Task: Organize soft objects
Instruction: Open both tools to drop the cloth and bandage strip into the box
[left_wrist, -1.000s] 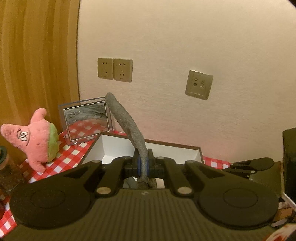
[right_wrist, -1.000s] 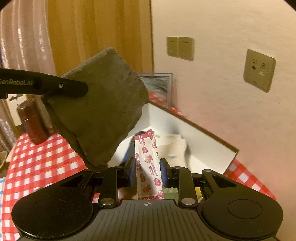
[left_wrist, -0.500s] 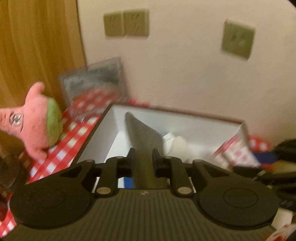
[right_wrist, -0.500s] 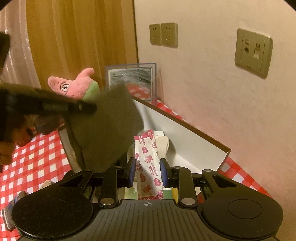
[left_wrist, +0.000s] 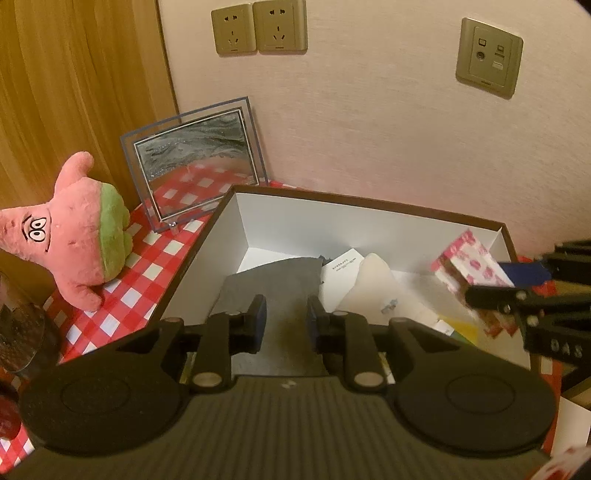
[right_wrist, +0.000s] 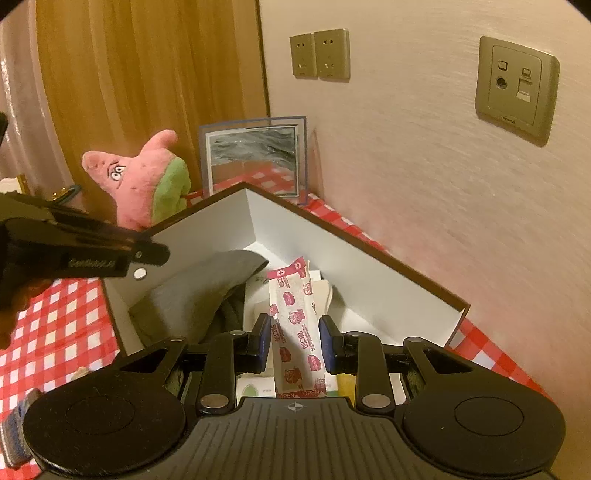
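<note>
Now both grippers tilt downward over the open box (left_wrist: 295, 221), a white-walled cardboard tray with a dark brown rim, standing on a red-and-white checked cloth (left_wrist: 147, 258) against a textured pale wall. The left gripper (left_wrist: 284, 317) has its jaws opening; the grey cloth (left_wrist: 277, 284), soft and felt-like, lies in the box below them, and the blue pads stand clear of it. The right gripper (right_wrist: 293, 338) is closed on a glossy pink-and-white packet (right_wrist: 295, 325), a long flat strip held upright above the box, with paper slips and a pale rounded piece beneath. Beside the box, on the checked cloth, sits a pink plush star (left_wrist: 70, 229) with green shorts, fuzzy and pointed, near a clear picture frame (left_wrist: 195, 158) leaning on the wall.
</note>
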